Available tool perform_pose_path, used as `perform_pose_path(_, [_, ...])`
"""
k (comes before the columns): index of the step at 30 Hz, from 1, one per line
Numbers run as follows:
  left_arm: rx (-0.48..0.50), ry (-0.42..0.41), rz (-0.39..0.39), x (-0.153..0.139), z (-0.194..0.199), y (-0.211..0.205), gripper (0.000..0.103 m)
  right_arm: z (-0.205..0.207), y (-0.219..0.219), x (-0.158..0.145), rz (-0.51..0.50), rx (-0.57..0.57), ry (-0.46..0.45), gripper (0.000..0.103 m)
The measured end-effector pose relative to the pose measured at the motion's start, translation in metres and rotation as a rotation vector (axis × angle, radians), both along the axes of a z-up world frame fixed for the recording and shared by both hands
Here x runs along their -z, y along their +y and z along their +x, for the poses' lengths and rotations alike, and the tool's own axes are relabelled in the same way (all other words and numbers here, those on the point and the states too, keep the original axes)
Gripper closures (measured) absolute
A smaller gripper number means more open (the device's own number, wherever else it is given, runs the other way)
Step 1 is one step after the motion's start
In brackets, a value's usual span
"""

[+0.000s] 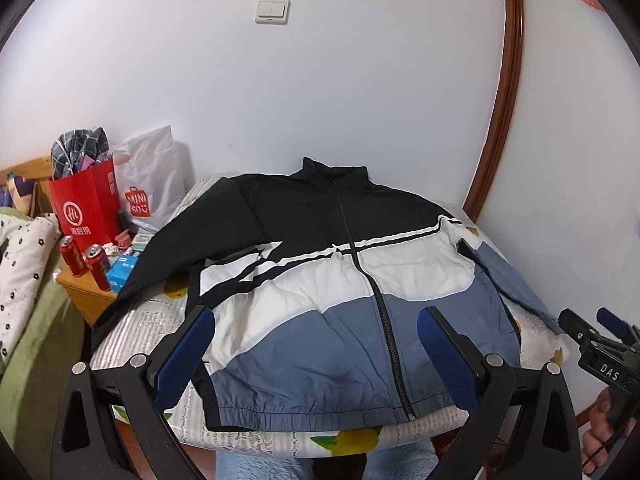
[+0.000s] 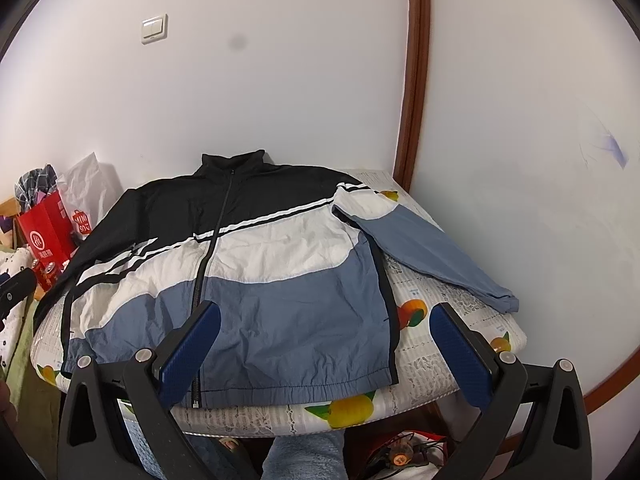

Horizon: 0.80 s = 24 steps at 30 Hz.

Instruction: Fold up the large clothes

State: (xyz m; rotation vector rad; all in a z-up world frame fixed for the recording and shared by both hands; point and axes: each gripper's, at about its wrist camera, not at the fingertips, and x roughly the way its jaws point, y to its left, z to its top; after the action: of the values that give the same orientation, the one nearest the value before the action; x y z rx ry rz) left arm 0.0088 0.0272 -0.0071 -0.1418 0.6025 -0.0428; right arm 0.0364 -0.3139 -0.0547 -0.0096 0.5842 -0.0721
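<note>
A zipped jacket (image 1: 320,280), black on top, white in the middle and blue at the hem, lies flat, front up, on a small table with a fruit-print cloth (image 1: 344,438). It also shows in the right wrist view (image 2: 256,280). Its blue right sleeve (image 2: 432,252) lies spread out to the right; the black left sleeve (image 1: 160,264) hangs off the left edge. My left gripper (image 1: 316,324) is open and empty above the hem. My right gripper (image 2: 324,316) is open and empty above the hem's right part; it also shows at the right edge of the left wrist view (image 1: 588,320).
A wooden nightstand (image 1: 84,292) at left holds a red paper bag (image 1: 86,208), a white Miniso bag (image 1: 152,184) and two red cans (image 1: 98,266). A bed with green cover (image 1: 28,320) lies far left. White wall behind; brown door frame (image 2: 414,92) at right.
</note>
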Motion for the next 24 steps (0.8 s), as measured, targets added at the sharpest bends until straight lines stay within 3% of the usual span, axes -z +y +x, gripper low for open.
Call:
perform_pose_path(11, [0.038, 0.031, 0.012, 0.006, 0.022, 0.000, 0.001, 0.028, -0.001, 0.001, 0.019, -0.019, 0.009, 0.000])
perform_pose_path(18, [0.034, 0.107, -0.028, 0.020, 0.052, 0.015, 0.001, 0.067, -0.005, 0.007, 0.091, -0.023, 0.036, 0.000])
perform_pose_path(24, [-0.014, 0.166, 0.066, 0.034, 0.088, 0.029, 0.001, 0.108, -0.002, 0.020, 0.083, -0.053, 0.108, 0.001])
